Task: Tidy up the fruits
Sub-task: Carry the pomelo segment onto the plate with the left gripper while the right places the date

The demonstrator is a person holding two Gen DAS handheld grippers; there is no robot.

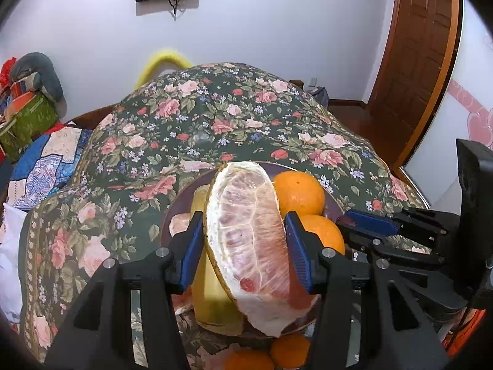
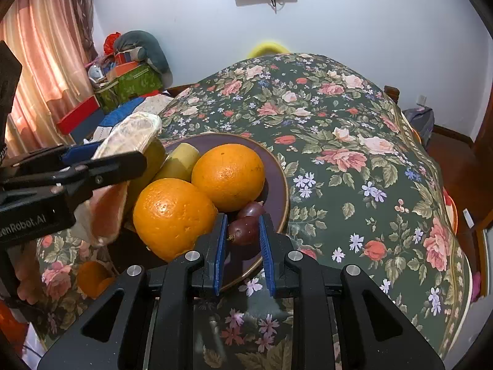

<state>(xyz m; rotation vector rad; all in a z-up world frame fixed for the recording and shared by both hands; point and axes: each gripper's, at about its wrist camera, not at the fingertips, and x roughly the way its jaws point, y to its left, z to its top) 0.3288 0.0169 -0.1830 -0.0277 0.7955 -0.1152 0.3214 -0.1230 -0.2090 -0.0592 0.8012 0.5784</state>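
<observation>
Currently, a pomelo wedge (image 1: 258, 240) is being clamped by the left gripper (image 1: 243, 243) over the plate (image 2: 277, 166); a grape (image 2: 245, 230) is being pinched by the right gripper (image 2: 242, 240) at the plate's near right; gentle lowering and release are likely being called for.

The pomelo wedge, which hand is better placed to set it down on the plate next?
Left. Its tongs already grip the pomelo wedge above the plate; the right tongs are shut on a small dark fruit.
</observation>
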